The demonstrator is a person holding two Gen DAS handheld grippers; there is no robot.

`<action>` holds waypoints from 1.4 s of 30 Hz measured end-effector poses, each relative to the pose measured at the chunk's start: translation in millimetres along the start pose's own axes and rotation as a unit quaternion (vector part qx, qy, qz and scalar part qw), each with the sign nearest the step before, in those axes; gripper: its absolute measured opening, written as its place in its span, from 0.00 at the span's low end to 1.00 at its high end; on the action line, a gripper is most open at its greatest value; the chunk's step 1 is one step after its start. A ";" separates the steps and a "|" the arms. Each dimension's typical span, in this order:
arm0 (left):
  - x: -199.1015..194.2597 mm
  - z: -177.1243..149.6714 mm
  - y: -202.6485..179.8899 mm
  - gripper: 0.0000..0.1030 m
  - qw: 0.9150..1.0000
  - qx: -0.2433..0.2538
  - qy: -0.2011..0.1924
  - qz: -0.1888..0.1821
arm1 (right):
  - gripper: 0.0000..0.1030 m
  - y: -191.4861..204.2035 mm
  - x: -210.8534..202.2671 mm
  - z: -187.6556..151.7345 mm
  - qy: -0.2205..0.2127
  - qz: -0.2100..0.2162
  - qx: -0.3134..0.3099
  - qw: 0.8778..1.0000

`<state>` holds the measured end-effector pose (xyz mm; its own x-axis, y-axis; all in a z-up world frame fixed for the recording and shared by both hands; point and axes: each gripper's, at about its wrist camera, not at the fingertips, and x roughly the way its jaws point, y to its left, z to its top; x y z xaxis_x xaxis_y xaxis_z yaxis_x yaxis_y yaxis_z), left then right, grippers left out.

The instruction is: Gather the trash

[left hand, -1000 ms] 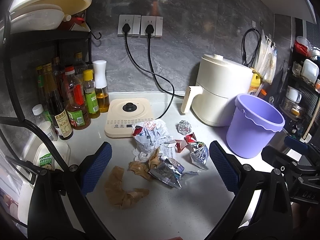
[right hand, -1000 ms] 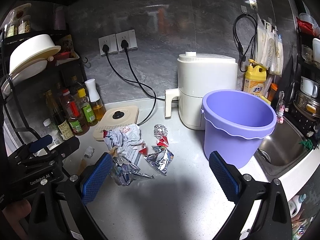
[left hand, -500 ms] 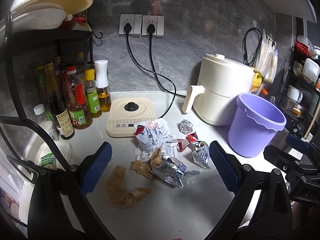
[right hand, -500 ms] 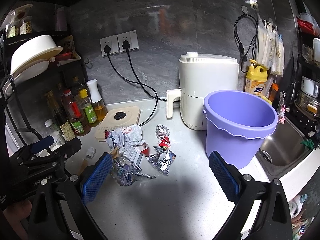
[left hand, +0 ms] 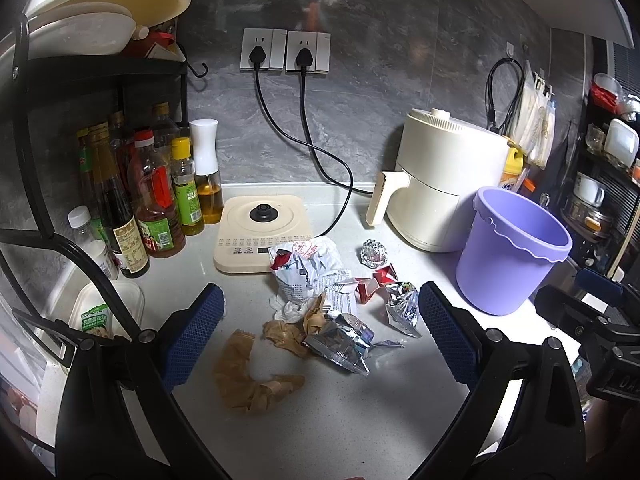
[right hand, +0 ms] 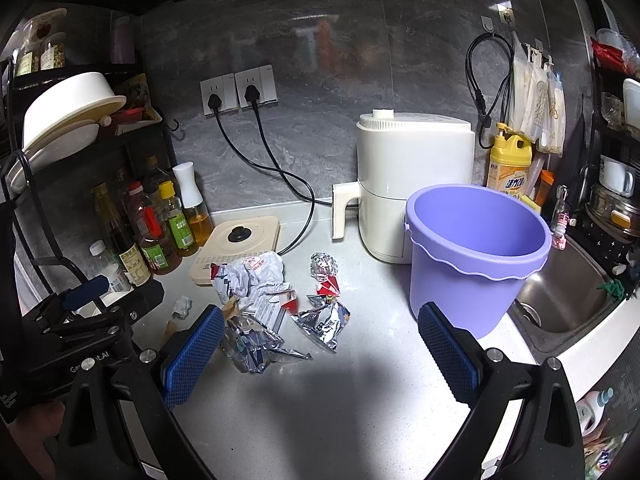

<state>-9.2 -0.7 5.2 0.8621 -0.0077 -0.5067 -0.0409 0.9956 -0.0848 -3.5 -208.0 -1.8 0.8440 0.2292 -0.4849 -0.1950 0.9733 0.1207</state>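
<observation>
Grey stone wall, pale speckled surface (left hand: 360,432), and a kitchen corner crowded with sauce bottles (left hand: 156,200), a cream air fryer (left hand: 444,188) and a flat cream cooker (left hand: 260,232) plugged in at the back. Trash sits in a loose heap in the middle of the surface: a crumpled white paper wrapper (left hand: 308,268) at the back, silver foil packets (left hand: 344,340) in front of it, a small foil ball (left hand: 374,254) and red scraps (left hand: 380,280) toward the right, and a twisted brown paper strip (left hand: 248,380) lying nearest the left side, its long axis curving roughly left to right. A purple bucket (right hand: 476,256) stands empty just right of the heap, beside the air fryer, well placed as the bin.

Everything turns on which hand is closer to what. From the left claw (left hand: 320,344) the brown strip and foil packets lie straight ahead and slightly below, between its blue pads, so that hand looks the nearer one for the heap. The right claw (right hand: 320,356) faces the gap between the heap and the bucket, the foil packets off toward its left pad, the bucket just behind its right pad.

Both claws are spread wide, released, gripping nothing and touching nothing. No trash is in the bucket yet as far as I can see, so the job looks barely begun; I'd judge a first reach down onto the nearest pieces comes next
</observation>
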 end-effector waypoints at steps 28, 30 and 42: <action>11.7 -4.0 0.4 0.94 1.000 -0.008 0.013 0.002 | 0.92 -4.6 7.8 -3.9 0.014 -0.001 0.002 1.000; 14.9 -5.0 0.1 0.94 1.000 -0.009 0.018 0.003 | 0.89 -6.1 11.6 -4.6 0.021 -0.001 0.004 1.000; 53.5 -15.7 7.0 0.86 0.997 -0.021 0.068 0.004 | 0.87 -12.2 46.6 -10.1 0.063 0.003 0.003 0.998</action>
<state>28.7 4.4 -35.9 0.7855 -0.0151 -0.6187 -0.0709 0.9909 -0.1142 33.1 -209.1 -34.6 0.7737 0.2341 -0.5887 -0.1959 0.9721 0.1291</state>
